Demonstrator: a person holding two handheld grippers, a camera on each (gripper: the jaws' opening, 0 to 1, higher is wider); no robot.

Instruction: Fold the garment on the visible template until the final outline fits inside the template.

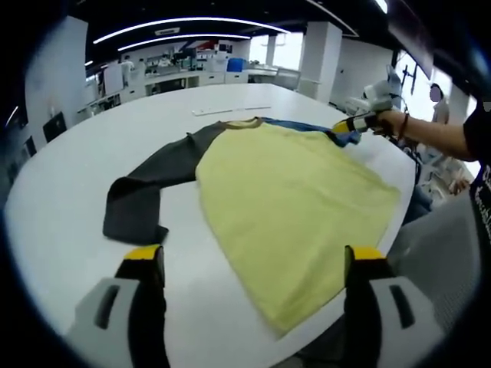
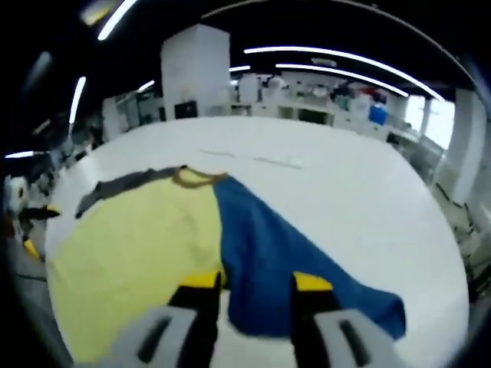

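A long-sleeved garment lies flat on the white table (image 1: 61,192): a yellow body (image 1: 291,192), a dark grey sleeve (image 1: 146,192) bent back at the left, and a blue sleeve (image 1: 307,125) at the far side. My left gripper (image 1: 255,257) is open above the near hem, its jaws wide apart. My right gripper (image 1: 345,125) sits at the end of the blue sleeve. In the right gripper view the blue sleeve (image 2: 261,245) runs between the jaws of my right gripper (image 2: 257,282), which stand apart, open. The yellow body (image 2: 130,245) lies to their left.
A pale strip (image 1: 230,110) lies on the table beyond the collar, also visible as a pale strip (image 2: 253,159). The person's arm (image 1: 437,138) reaches in at the right table edge. My left gripper (image 2: 37,228) shows at the far left edge. Desks and shelves stand beyond the table.
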